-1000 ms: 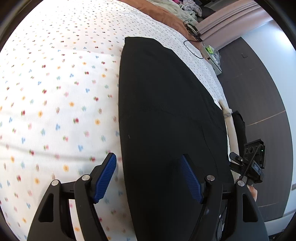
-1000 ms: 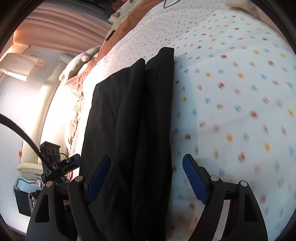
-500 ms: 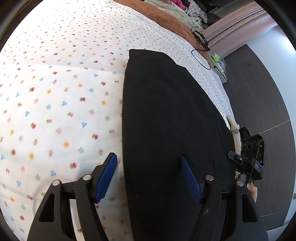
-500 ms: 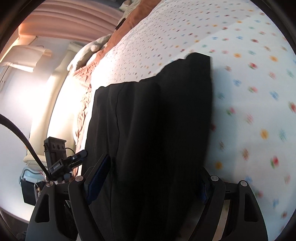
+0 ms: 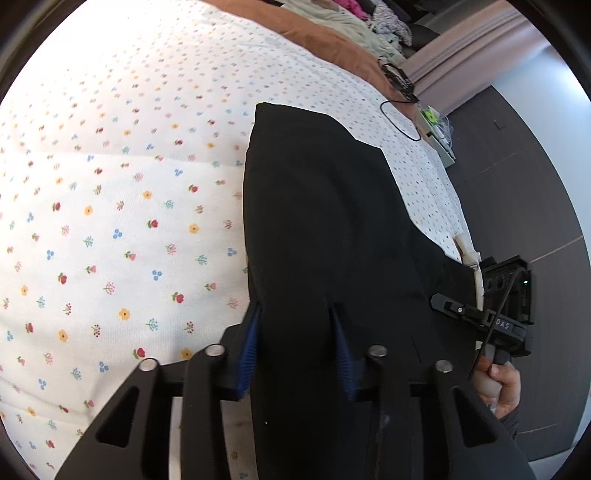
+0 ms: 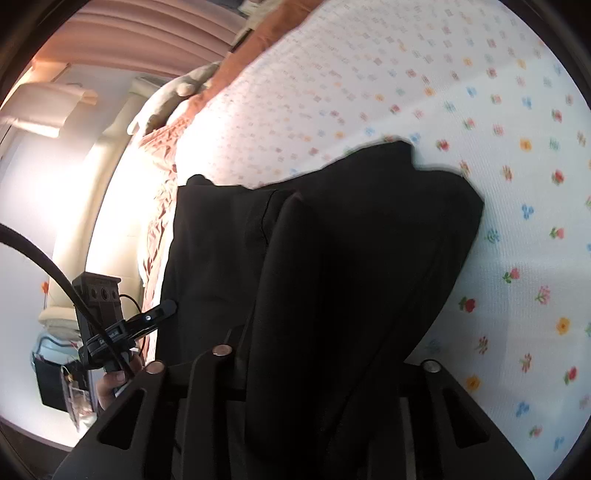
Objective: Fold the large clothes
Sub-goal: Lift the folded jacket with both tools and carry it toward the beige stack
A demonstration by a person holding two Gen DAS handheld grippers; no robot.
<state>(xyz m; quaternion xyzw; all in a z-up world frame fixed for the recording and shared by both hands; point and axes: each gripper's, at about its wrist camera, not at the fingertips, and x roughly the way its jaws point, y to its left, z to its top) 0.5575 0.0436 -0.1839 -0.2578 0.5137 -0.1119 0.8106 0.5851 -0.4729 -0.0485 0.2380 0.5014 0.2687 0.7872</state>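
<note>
Two grippers work one black garment [image 5: 325, 229], which lies lengthwise along the near edge of a bed covered by a flowered sheet [image 5: 122, 206]. The left gripper [image 5: 295, 332] has just been closing, and its blue pads now pinch a raised pleat of the dark cloth between them. The right gripper [image 6: 317, 373] has also just been closing; its pads are buried under the fabric, which bunches up over the jaws, so it appears clamped on the other end of the same garment. Holding both ends at once probably serves to lift the long piece evenly and carry one half over the other without letting it twist. In the right wrist view the cloth already shows a lengthwise fold, one layer lying on another. Beyond the garment the sheet is bare, so the fold has room. A thin black cable [image 5: 400, 122] loops near the far end, and a brown blanket [image 5: 314, 35] with loose clothes lies well apart at the head of the bed. Neither stands in the way.
</note>
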